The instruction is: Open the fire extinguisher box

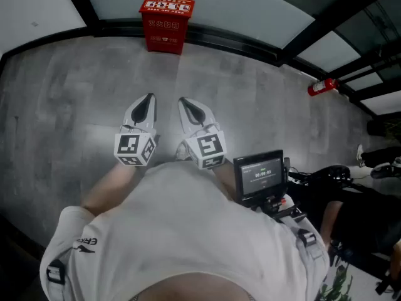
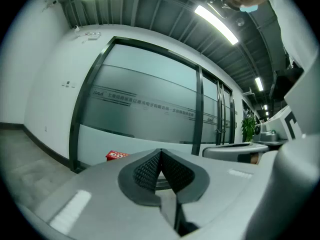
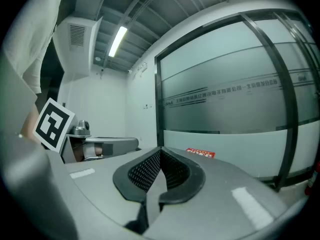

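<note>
The red fire extinguisher box stands on the floor against the glass wall, far ahead of me, with its lid down. Its top shows small in the left gripper view and in the right gripper view. My left gripper and right gripper are held side by side close to my body, well short of the box. Both have their jaws shut with nothing between them. Each points roughly level toward the wall.
A glass partition with black frames runs along the back. A red fire extinguisher lies on the grey floor at the right by the wall. A small screen hangs at my chest. Dark equipment sits at the right.
</note>
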Action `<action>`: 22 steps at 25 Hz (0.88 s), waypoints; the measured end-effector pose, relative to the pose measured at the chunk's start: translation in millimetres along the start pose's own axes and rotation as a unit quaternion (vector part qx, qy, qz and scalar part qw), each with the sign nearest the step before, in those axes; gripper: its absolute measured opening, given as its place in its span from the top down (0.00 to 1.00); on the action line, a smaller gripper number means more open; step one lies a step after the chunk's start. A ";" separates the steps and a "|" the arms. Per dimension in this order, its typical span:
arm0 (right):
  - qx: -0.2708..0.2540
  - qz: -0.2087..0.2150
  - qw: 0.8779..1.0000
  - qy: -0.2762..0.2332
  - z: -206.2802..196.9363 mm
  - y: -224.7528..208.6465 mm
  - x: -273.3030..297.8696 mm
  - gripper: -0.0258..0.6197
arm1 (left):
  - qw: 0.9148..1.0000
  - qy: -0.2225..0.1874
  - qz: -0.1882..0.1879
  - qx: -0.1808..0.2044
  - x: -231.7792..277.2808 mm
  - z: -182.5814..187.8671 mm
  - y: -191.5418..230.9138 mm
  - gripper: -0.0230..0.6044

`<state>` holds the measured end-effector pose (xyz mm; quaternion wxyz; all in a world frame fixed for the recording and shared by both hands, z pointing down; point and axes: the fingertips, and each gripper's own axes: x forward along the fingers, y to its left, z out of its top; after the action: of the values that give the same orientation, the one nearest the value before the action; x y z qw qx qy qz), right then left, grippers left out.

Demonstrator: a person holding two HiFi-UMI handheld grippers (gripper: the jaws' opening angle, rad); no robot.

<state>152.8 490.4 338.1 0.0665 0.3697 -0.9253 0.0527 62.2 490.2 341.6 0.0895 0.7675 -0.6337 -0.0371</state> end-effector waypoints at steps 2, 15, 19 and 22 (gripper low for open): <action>-0.007 0.004 1.000 -0.004 -13.4 -3.2 -7.1 0.94 | 1.000 -0.006 0.005 0.005 -2.5 -12.5 -5.8 0.96; 0.004 -0.018 0.999 0.032 -6.9 -111.7 72.4 0.94 | 0.999 0.033 0.014 0.021 124.3 -1.7 24.5 0.96; 0.006 -0.029 0.999 0.046 -16.3 -131.1 106.1 0.94 | 0.999 0.036 0.017 0.017 155.5 -8.0 53.7 0.96; 0.005 -0.035 0.998 0.056 -18.8 -145.5 144.4 0.94 | 0.999 0.037 0.019 0.010 188.5 -8.2 84.1 0.96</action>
<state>151.3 290.4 387.0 0.1181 0.3987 -0.9064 0.0751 19.0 291.2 375.8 0.1057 0.7572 -0.6445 -0.0012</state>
